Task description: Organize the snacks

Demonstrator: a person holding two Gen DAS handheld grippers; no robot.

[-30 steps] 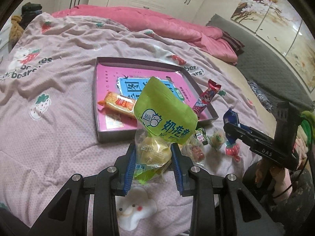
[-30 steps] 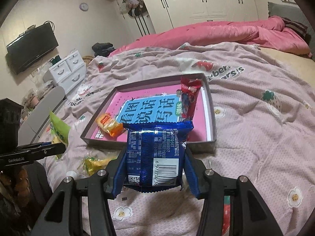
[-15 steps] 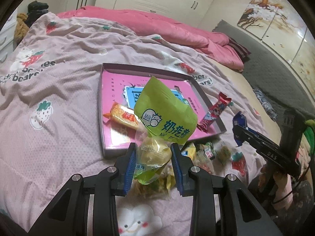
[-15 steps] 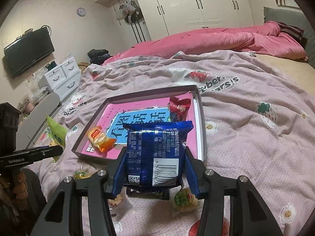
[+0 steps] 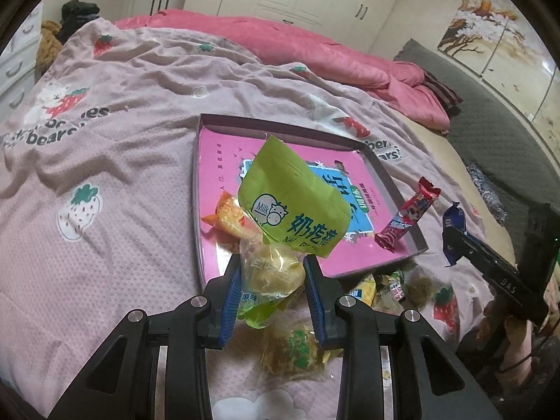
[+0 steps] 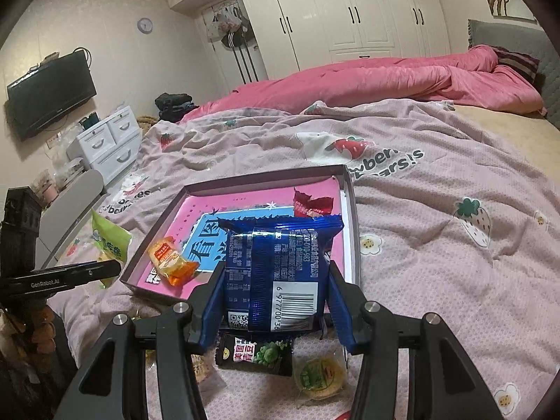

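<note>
On a strawberry-print bedspread (image 5: 122,182), both grippers clench snack packets; the tray (image 5: 224,126) lies just ahead, the left gripper (image 5: 271,290) nearer, gripping a green bag (image 5: 294,206), the right gripper (image 6: 276,301) a blue packet (image 6: 280,262).

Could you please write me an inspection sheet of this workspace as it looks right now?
Surface: pink strawberry-print blanket over a bed.
Job's things: shallow tray holding an orange snack pack and a red snack bar.
Clutter: small loose snacks on the blanket in front of the tray.
Grippers: left gripper shut on a green milk-candy bag; right gripper shut on a blue packet.
Cables: nothing seen.
Surroundings: white wardrobe, wall television, white drawers.
</note>
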